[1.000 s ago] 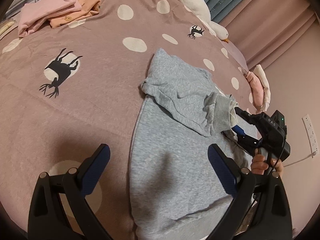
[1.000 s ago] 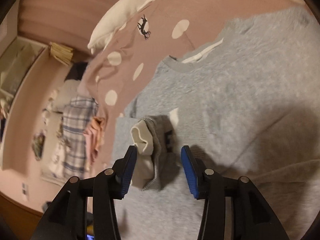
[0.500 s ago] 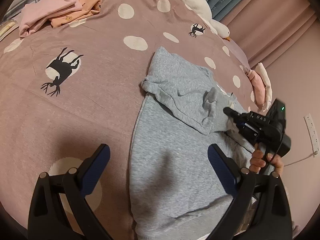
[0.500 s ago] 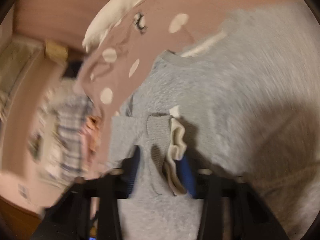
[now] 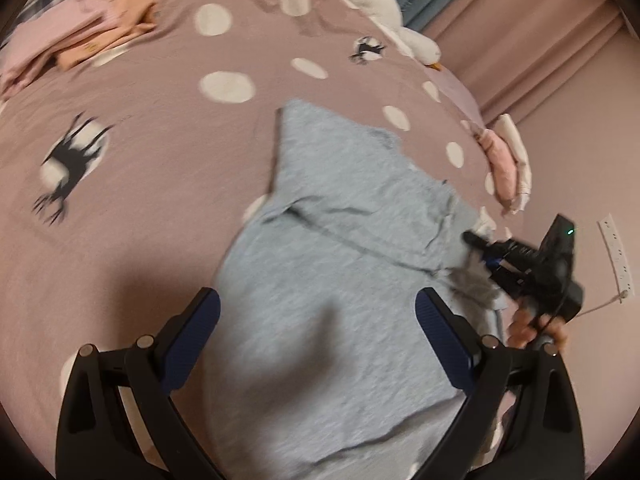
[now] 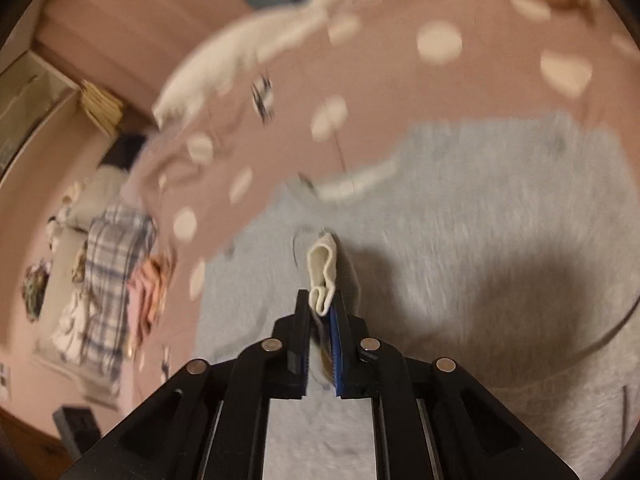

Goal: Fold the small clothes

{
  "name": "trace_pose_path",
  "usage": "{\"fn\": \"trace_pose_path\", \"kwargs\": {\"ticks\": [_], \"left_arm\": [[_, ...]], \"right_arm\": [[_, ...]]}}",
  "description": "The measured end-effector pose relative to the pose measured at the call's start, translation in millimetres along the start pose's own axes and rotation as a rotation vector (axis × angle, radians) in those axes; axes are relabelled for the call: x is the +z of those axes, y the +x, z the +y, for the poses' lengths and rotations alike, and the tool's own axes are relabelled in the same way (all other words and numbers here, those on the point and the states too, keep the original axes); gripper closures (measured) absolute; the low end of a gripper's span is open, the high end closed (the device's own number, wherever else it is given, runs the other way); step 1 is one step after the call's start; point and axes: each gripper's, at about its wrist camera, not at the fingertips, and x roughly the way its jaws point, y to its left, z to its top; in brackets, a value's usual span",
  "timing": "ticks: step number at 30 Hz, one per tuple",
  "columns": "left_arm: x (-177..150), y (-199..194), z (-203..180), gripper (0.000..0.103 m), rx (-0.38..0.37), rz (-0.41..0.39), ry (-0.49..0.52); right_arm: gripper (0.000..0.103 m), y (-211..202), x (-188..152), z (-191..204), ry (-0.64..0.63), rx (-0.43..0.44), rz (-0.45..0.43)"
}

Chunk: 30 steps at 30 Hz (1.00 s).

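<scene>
We see a grey sweatshirt point(image 5: 340, 320) lying flat on a bed with a dusty pink cover point(image 5: 140, 140) printed with white dots and black deer. The sweatshirt is our landmark. Its far sleeve is already folded across the chest, and its body spreads toward us.

Our right tool point(image 6: 320, 312) sits at the sweatshirt's right edge, its two fingers pressed together on a cuff point(image 6: 322, 272) of grey knit with a pale lining, which stands bunched up between the pads. From the left view the same right tool point(image 5: 486, 256) shows at that edge, with the person's hand below it.

Our left tool point(image 5: 316, 320) hovers over the lower body of the sweatshirt, fingers spread wide, holding nothing and not touching the cloth as far as we can tell.

Well beyond the sweatshirt, a small pile of pink and orange clothes point(image 5: 80, 40) rests near the far corner of the bed. Both views are blurred by motion.

We judge the step in hand to be carrying this sleeve across the sweatshirt. To do it well, we would keep the pinch firm on the cuff, lift only enough to clear the body, draw the sleeve straight over the chest so it lies flat and parallel to the hem, and use the left tool to steady the body so it does not drag or wrinkle
</scene>
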Motion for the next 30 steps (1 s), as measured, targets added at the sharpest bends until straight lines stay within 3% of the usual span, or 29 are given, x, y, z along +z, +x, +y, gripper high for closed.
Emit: {"fn": "trace_pose_path", "kwargs": {"ticks": [2, 5, 9, 11, 13, 16, 20, 23, 30], "left_arm": [[11.3, 4.2, -11.0, 0.005, -0.043, -0.009, 0.018], [25.8, 15.5, -27.4, 0.005, -0.110, -0.013, 0.045], [37.7, 48.7, -40.6, 0.005, -0.218, 0.064, 0.032], [41.1, 63.1, -40.2, 0.005, -0.223, 0.085, 0.017], [45.1, 75.1, -36.2, 0.005, -0.182, 0.084, 0.007], [48.3, 92.6, -16.4, 0.006, -0.028, 0.090, -0.013], [47.6, 92.9, -1.1, 0.011, -0.022, 0.093, -0.026], [45.6, 87.9, -5.1, 0.011, 0.028, 0.096, 0.006], [23.6, 56.4, -29.7, 0.010, 0.172, 0.040, 0.167]], "right_arm": [[0.086, -5.5, -0.2, 0.0, -0.027, -0.076, -0.042], [0.074, -23.1, -0.4, 2.2, -0.043, -0.076, -0.124], [0.074, -34.3, -0.6, 12.9, -0.115, -0.064, -0.179], [0.074, -29.8, -1.2, 18.1, -0.152, -0.023, -0.153], [0.074, -18.5, -3.8, 24.3, -0.175, -0.011, -0.124], [0.074, -9.6, -7.5, 27.9, -0.202, -0.010, -0.096], [0.074, 2.9, -13.8, 25.6, -0.217, -0.026, -0.040], [0.074, 18.7, -19.1, 15.4, -0.218, -0.110, 0.035], [0.074, -12.2, -31.8, 8.6, -0.219, -0.088, 0.012]]}}
